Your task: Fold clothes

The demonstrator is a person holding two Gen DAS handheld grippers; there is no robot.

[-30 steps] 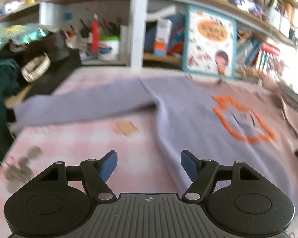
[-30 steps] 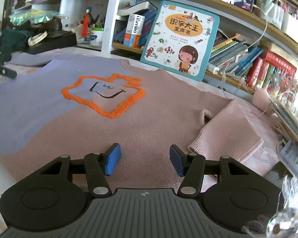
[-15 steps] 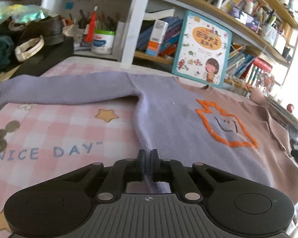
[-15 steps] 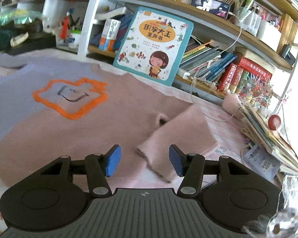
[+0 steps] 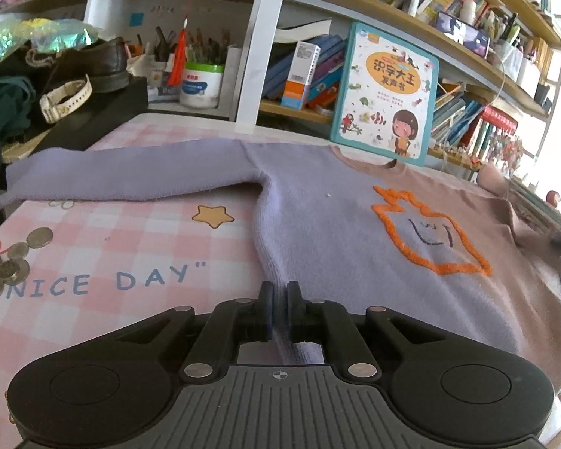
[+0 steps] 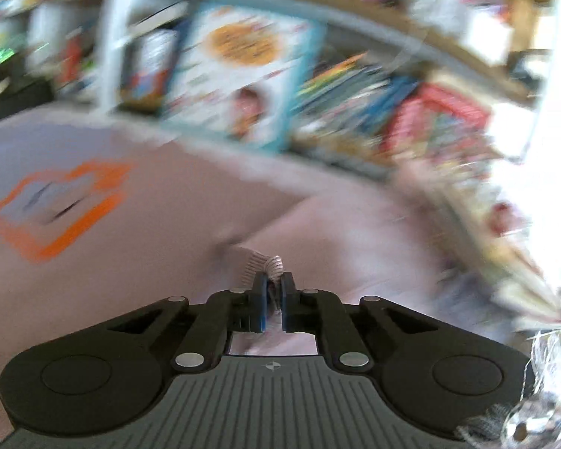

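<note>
A lilac-and-pink sweater (image 5: 336,224) with an orange outlined figure (image 5: 430,235) lies flat on the pink checked cloth (image 5: 112,254). Its lilac sleeve (image 5: 131,179) stretches out to the left. My left gripper (image 5: 279,292) is shut on the sweater's lilac side edge near the hem, with fabric pinched between the pads. The right wrist view is blurred by motion. There my right gripper (image 6: 274,284) has its jaws closing onto the ribbed cuff (image 6: 263,262) of the pink sleeve (image 6: 336,232), and the cuff bunches up between the pads.
A picture book (image 5: 385,93) leans against crowded shelves just behind the sweater. Several coins (image 5: 7,265) lie at the cloth's left edge. A brown shoe (image 5: 93,63) and a white tub (image 5: 200,84) stand at the back left. Books and clutter crowd the right side (image 6: 448,131).
Both grippers went from open to shut on the sweater, the left first on the side edge. The right moved right from the body to the pink sleeve and closed on its cuff.
</note>
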